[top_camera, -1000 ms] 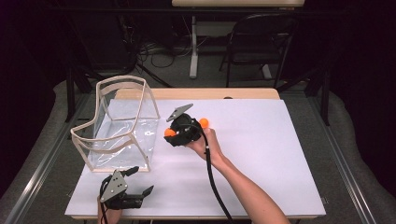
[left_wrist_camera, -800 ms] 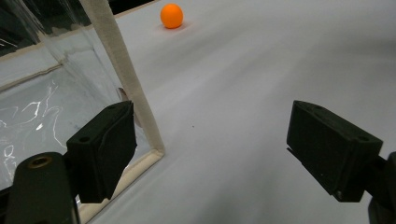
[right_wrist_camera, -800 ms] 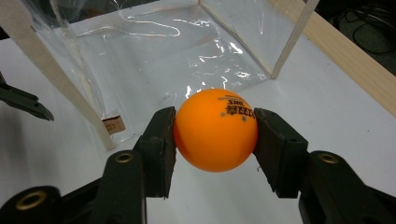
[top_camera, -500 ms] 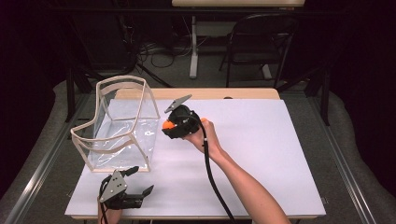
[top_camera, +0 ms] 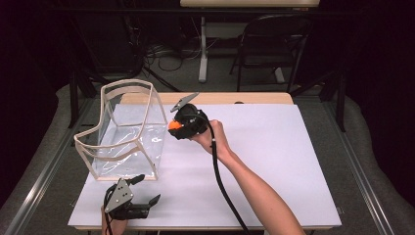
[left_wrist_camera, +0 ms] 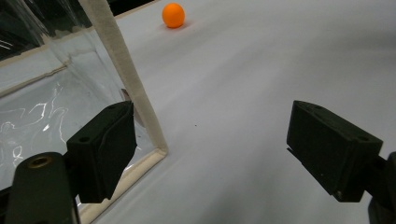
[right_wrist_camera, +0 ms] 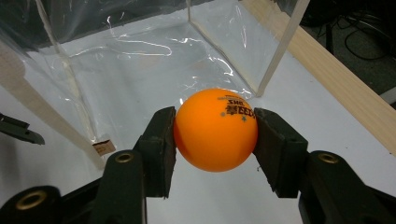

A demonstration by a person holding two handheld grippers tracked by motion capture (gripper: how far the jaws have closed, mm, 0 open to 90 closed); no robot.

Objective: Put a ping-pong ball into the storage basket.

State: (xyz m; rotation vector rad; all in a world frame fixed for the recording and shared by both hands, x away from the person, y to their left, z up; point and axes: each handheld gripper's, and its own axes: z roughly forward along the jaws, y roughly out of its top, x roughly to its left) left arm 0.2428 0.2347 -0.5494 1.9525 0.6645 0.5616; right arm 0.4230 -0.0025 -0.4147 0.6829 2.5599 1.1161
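White sheeting covers the table point(top_camera: 293, 161), with dark floor and a chair beyond. At ten o'clock stands a clear bag point(top_camera: 125, 132) with pale trim. The right gripper point(right_wrist_camera: 215, 135) clamps an orange ball point(right_wrist_camera: 215, 129) just beside the bag's three o'clock side. The left gripper point(top_camera: 142, 191), jaws spread wide and holding nothing, rests at seven o'clock, near the bag's front corner.
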